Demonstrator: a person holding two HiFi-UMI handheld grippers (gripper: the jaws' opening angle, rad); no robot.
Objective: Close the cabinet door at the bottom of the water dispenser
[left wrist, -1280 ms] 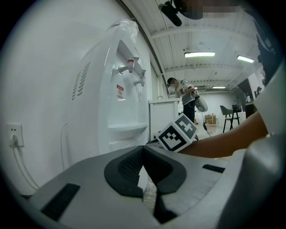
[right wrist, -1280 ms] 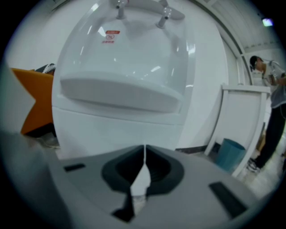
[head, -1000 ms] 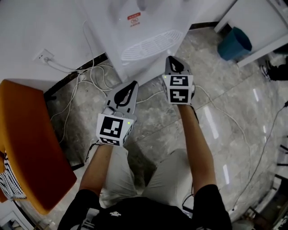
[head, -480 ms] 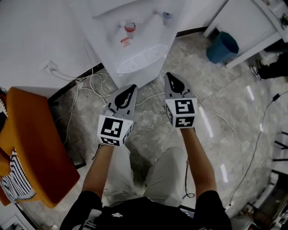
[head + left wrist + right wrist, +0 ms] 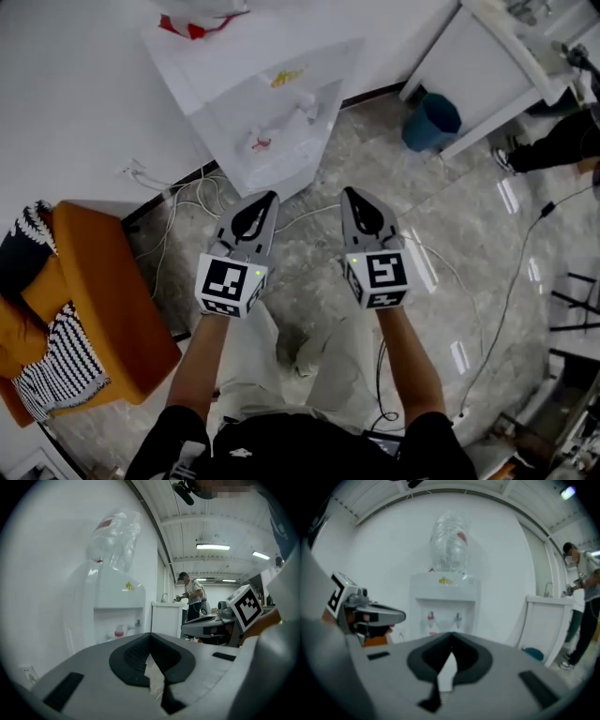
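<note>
The white water dispenser [image 5: 267,89] stands against the wall, seen from above, with a clear bottle [image 5: 449,543] on top and two taps [image 5: 443,618] in its niche. My grippers and the steep angle hide its bottom cabinet door in every view. My left gripper [image 5: 269,196] and right gripper [image 5: 350,191] are held side by side in front of the dispenser, well clear of it and pointing at it. Both are shut with nothing between the jaws. The left gripper view shows its tips [image 5: 150,634] meeting, with the dispenser [image 5: 117,599] to the left. The right gripper view shows its tips [image 5: 451,633] closed too.
An orange chair [image 5: 108,291] with a striped cloth [image 5: 56,361] stands at the left. White cables [image 5: 187,202] run from a wall socket [image 5: 136,172] across the marble floor. A blue bin [image 5: 429,122] sits beside a white counter [image 5: 487,61]. Another person [image 5: 192,597] stands at the far right.
Both grippers and the head camera have risen. The dispenser now looks smaller and lower, and its top with the bottle has come into view. Both jaws stay shut.
</note>
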